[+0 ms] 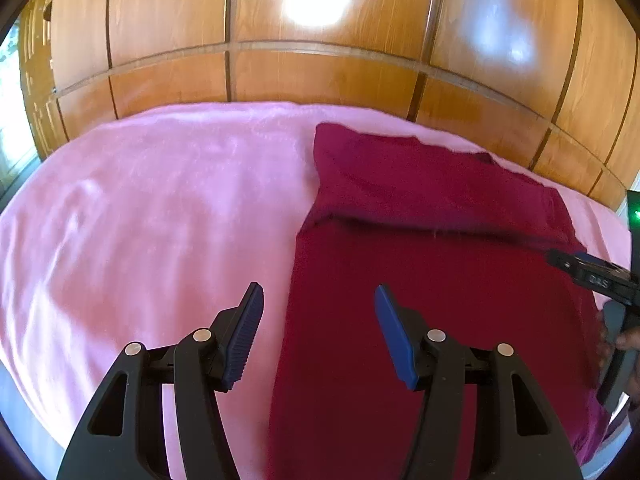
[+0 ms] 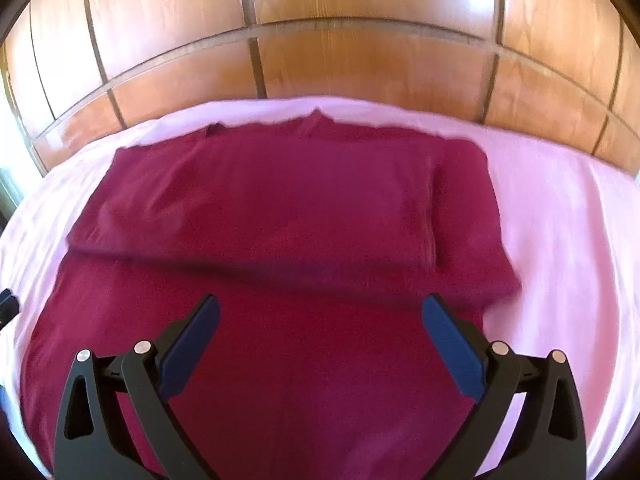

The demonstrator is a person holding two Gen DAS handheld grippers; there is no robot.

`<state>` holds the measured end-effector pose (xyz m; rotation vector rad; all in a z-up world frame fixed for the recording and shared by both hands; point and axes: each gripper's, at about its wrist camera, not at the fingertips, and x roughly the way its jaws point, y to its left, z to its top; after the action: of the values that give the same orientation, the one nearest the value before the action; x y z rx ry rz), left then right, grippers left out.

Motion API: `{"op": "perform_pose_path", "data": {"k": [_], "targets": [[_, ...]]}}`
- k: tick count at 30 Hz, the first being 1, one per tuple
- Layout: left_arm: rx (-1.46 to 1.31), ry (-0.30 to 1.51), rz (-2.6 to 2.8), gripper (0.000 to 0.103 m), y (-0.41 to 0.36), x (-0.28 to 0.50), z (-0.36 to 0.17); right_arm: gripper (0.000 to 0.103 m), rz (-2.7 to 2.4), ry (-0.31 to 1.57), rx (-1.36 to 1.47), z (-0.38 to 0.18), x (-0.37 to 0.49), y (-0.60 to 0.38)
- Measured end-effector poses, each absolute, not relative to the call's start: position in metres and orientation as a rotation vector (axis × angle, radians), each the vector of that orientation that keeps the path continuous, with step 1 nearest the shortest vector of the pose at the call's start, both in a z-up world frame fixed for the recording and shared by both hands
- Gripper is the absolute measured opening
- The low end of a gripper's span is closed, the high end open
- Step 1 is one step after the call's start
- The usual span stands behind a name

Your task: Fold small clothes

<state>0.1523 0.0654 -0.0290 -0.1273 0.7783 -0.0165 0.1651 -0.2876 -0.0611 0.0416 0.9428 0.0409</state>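
Observation:
A dark red garment lies flat on a pink sheet, with its far part folded back over itself. In the left wrist view my left gripper hangs open over the garment's left edge, nothing between its blue pads. The right gripper's black body shows at that view's right edge, with a hand behind it. In the right wrist view the garment fills the middle, its folded layer ending in a crease across it. My right gripper is wide open above the near cloth and holds nothing.
Glossy wooden wardrobe panels rise right behind the bed's far edge. The pink sheet spreads bare to the left of the garment in the left wrist view and to its right in the right wrist view. A bright window is at far left.

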Motion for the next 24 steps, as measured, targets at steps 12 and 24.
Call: {"op": "perform_pose_path", "data": {"k": [12,24], "targets": [[-0.133,0.833,-0.009,0.057,0.077,0.123,-0.047,0.101,0.058,0.997,0.100,-0.068,0.080,-0.299],[-0.187,0.895,-0.081,0.057,0.095,0.075,-0.067,0.092,0.100,1.029,0.152,-0.053,0.030,-0.321]]}}
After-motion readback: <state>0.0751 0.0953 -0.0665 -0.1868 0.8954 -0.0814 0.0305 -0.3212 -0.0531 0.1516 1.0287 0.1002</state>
